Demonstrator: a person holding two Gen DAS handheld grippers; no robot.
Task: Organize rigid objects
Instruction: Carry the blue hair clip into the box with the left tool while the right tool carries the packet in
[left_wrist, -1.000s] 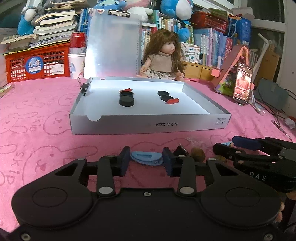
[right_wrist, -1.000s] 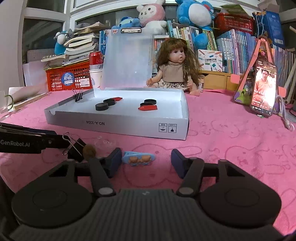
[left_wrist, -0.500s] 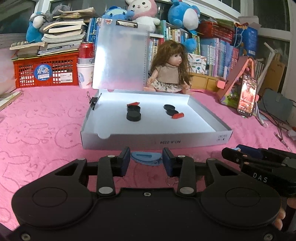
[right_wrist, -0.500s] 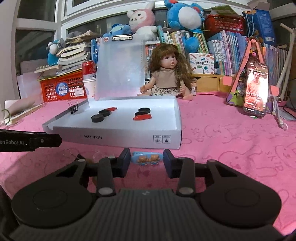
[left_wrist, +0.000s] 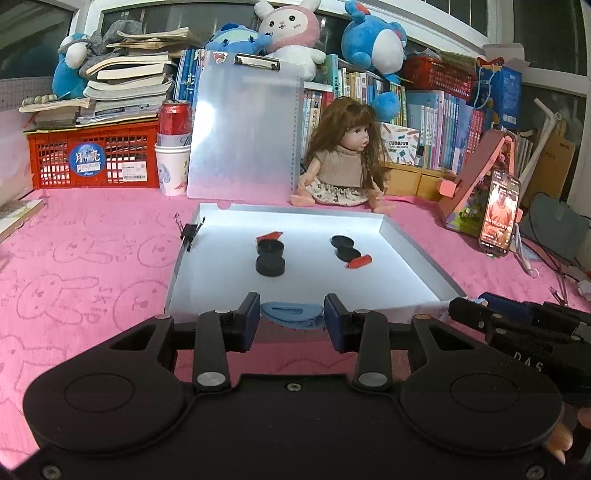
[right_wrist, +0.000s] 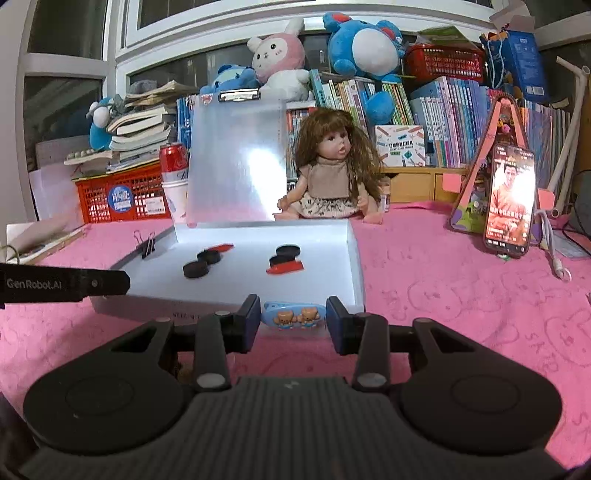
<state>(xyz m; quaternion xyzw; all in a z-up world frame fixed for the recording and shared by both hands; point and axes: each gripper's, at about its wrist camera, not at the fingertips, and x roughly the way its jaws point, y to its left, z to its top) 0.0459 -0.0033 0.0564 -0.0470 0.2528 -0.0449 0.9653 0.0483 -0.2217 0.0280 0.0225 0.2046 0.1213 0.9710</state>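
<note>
Left clip: plain blue hair clip, clamped end to end by the left tool, held over the near wall of the tray.
Right clip: blue, with bear figures — pinched between the pads of the right tool, also at the tray's near edge.
Tray contents: black discs and red pieces on a white floor.
Risk: each clip is gripped only by its tips — a twist could spring it loose onto the pink surface.
Risk two: the tools are close together; they may knock.
</note>
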